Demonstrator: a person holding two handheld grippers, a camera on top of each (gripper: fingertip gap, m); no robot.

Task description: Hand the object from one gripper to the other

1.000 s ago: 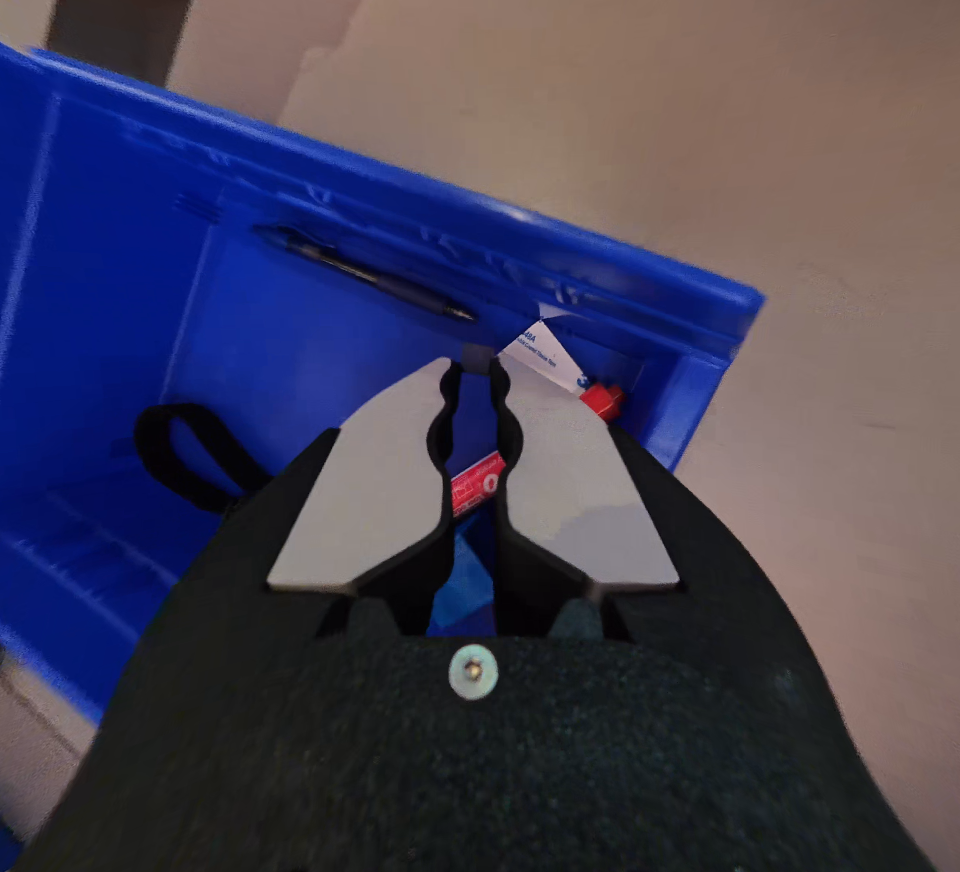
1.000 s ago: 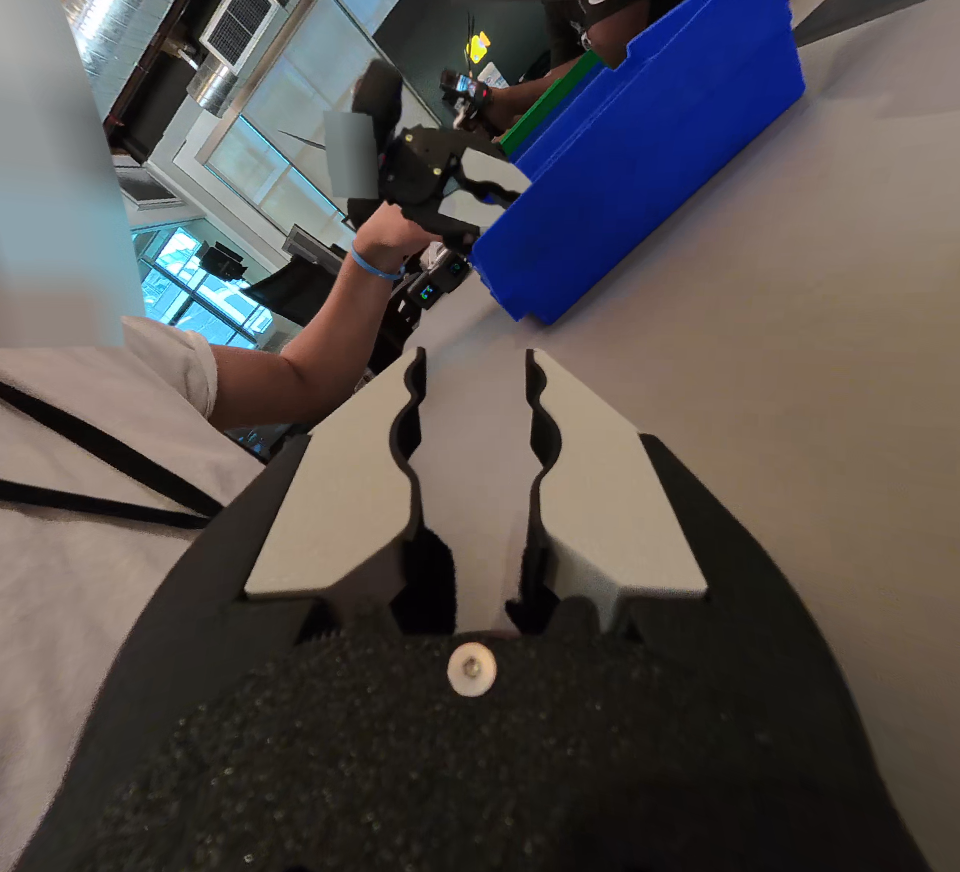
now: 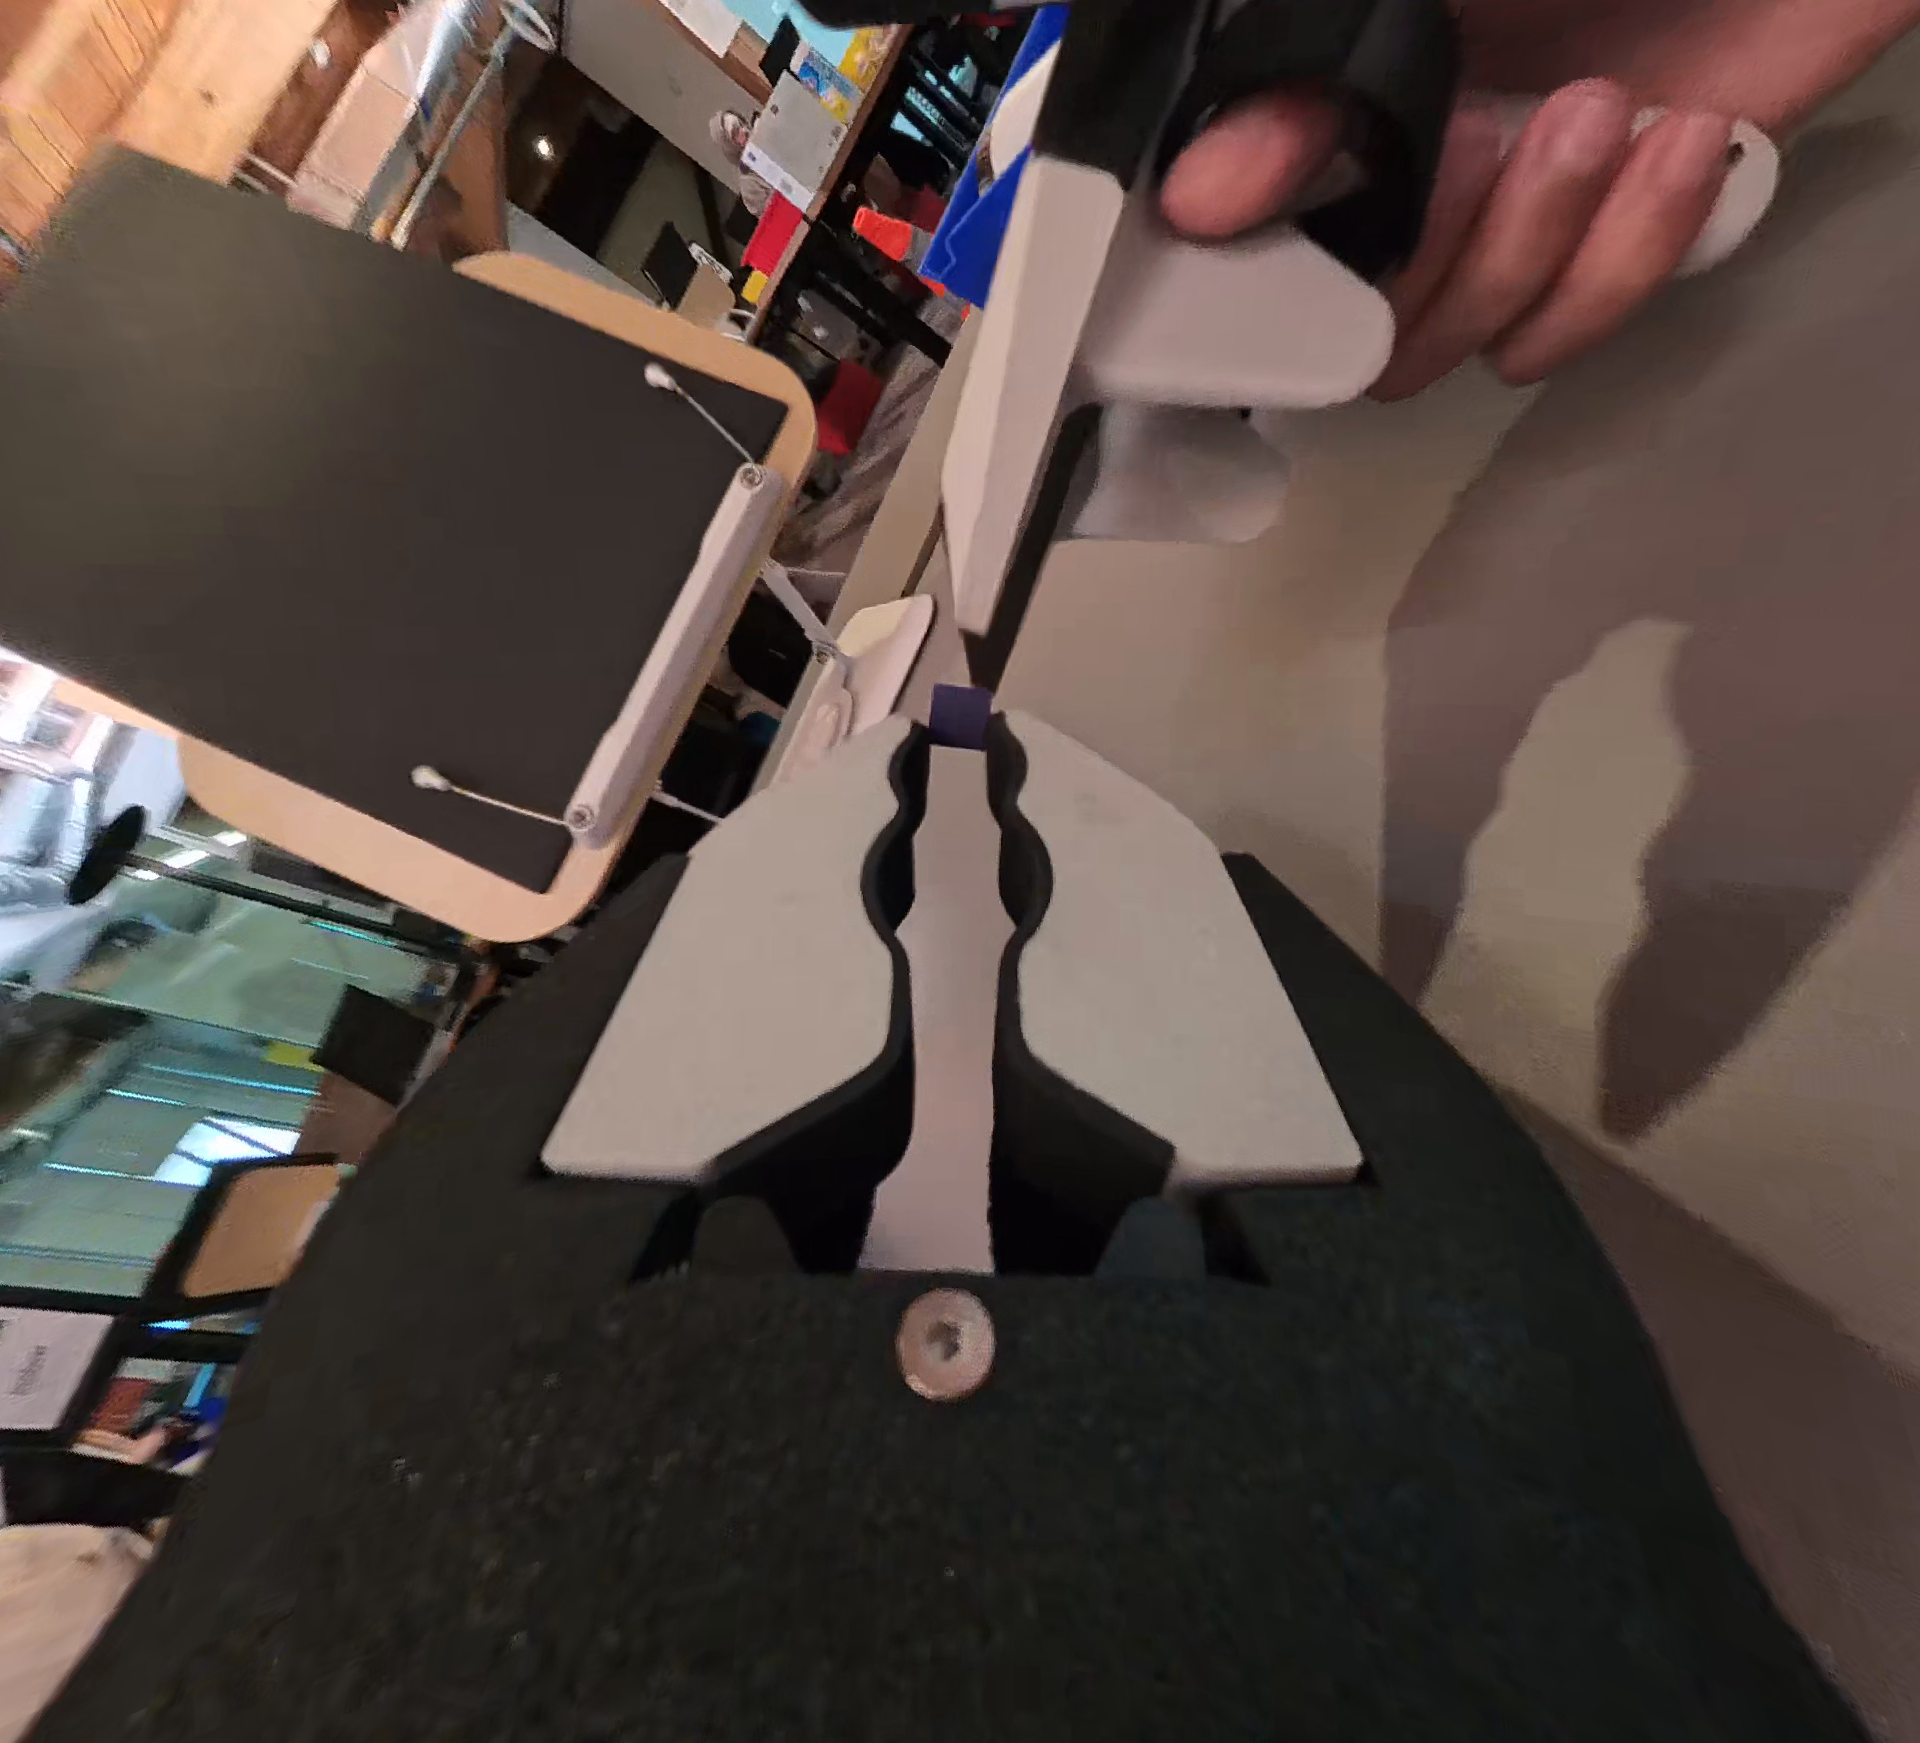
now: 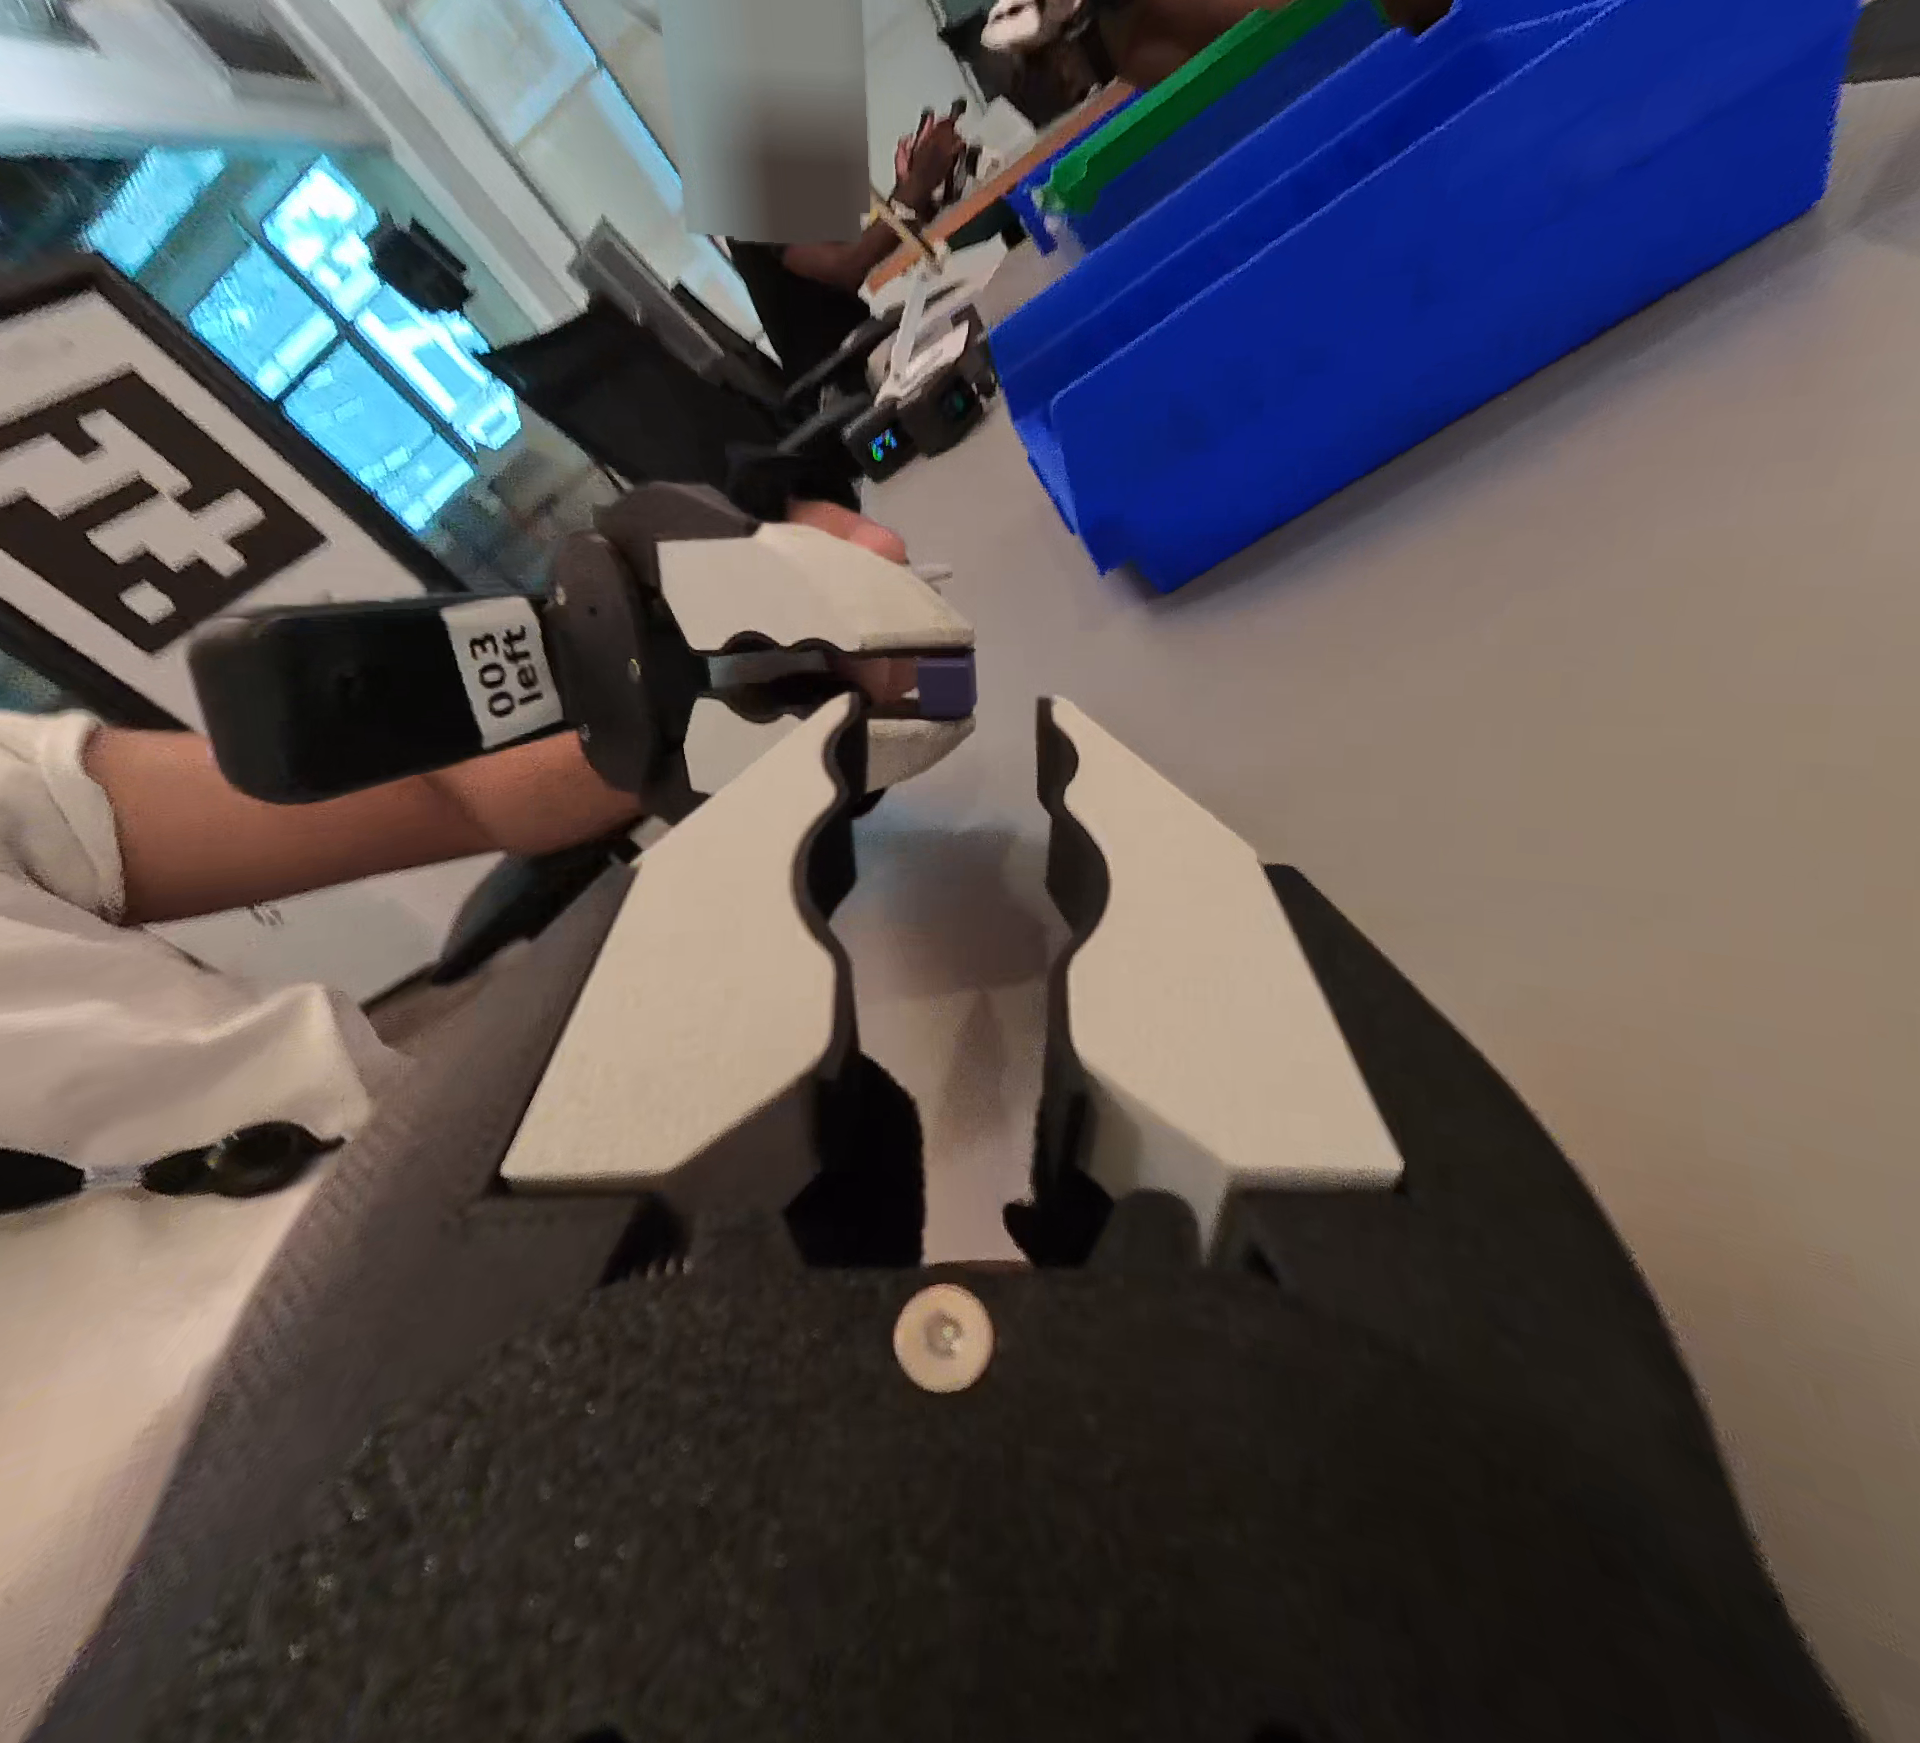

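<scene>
Tiny purple block (image 4: 945,691), probably light and stiff (easy to fumble). Pinched at left hand-held gripper (image 3: 958,729) tips. Right hand-held gripper (image 4: 948,717) gaping wide; grab exposed end.

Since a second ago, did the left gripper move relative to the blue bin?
Yes. In the right wrist view the left gripper is no longer at the blue bin: it has come nearer, toward the open right gripper, holding a small purple block.
</scene>
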